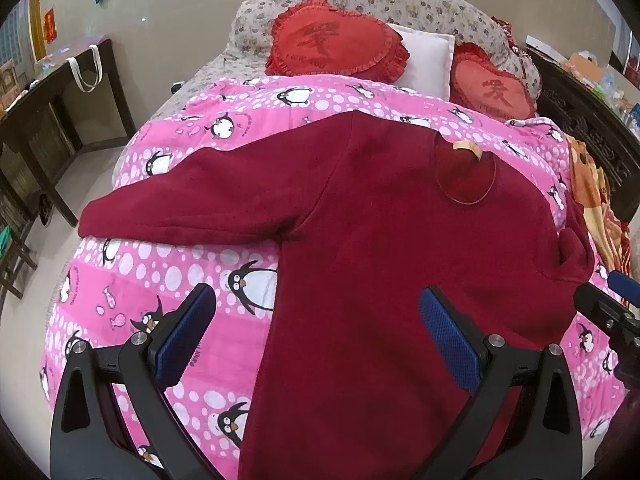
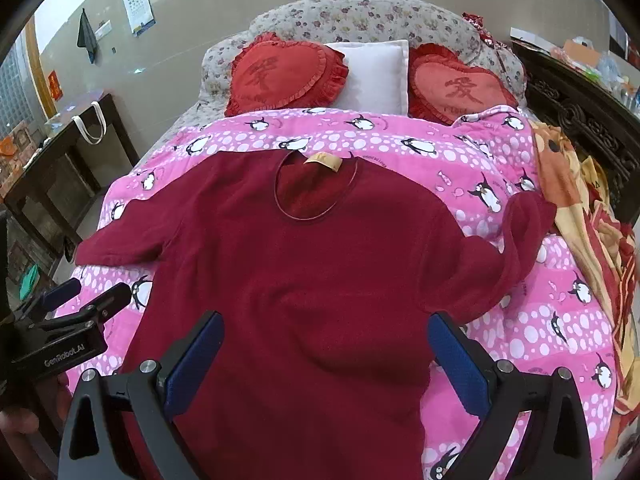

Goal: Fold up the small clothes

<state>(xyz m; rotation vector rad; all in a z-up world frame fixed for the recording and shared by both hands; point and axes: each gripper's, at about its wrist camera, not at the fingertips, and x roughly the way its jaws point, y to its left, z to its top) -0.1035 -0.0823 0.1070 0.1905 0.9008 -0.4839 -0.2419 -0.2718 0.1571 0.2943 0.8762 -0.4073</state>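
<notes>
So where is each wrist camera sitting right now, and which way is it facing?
Left wrist: on the left tongs, open over the sweater's left hem, looking up the bed; right tongs at its right edge.
Right wrist: on the right tongs, open over the sweater's lower middle, facing the headboard; left tongs at left.
Shared: sweater, pink quilt, heart pillows.
</notes>
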